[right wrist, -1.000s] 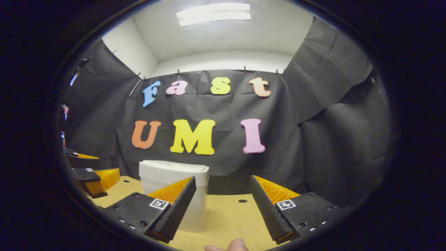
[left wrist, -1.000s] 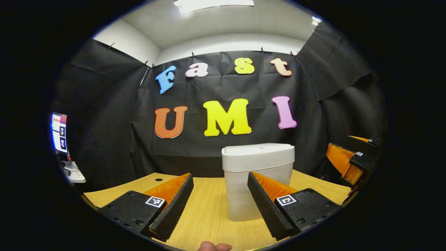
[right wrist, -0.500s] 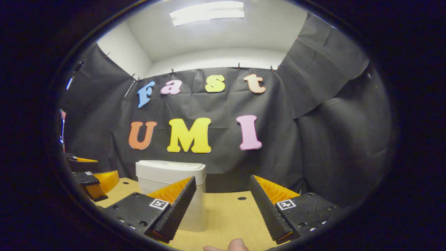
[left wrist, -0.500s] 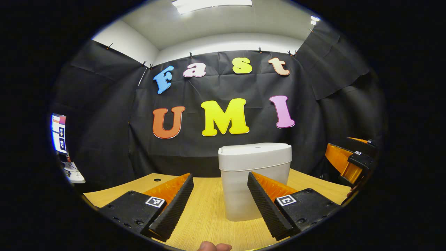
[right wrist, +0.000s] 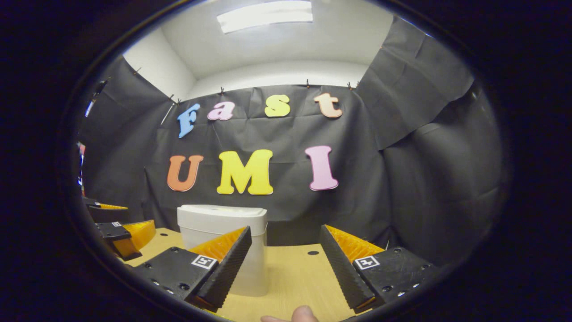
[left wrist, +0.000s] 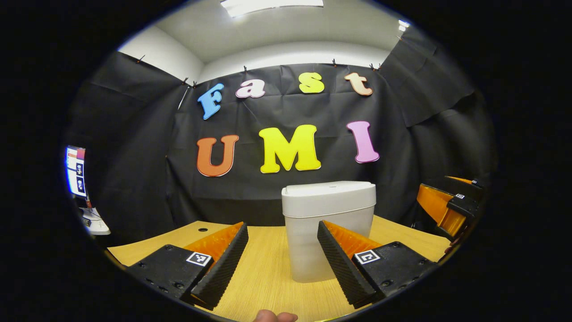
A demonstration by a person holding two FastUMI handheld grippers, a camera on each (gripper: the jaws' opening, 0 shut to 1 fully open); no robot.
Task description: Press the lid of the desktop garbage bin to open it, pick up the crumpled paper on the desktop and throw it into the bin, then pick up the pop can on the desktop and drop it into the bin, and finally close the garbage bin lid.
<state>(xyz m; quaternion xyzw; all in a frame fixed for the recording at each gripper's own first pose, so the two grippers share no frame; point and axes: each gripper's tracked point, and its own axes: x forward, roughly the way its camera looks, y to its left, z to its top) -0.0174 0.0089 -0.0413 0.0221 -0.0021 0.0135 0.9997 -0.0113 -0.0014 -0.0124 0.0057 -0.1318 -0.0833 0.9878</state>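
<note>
The white garbage bin (left wrist: 328, 223) stands upright on the table (left wrist: 263, 268) with its lid (left wrist: 328, 190) closed, directly ahead of the left claw (left wrist: 282, 264) and above the level of its fingers. For the right claw (right wrist: 286, 268) the bin lies ahead and to the left, so the left claw seems better placed to press the lid. Both claws have their fingers apart and hold nothing. Compared with one second ago, the bin sits only slightly higher in both views.
</note>
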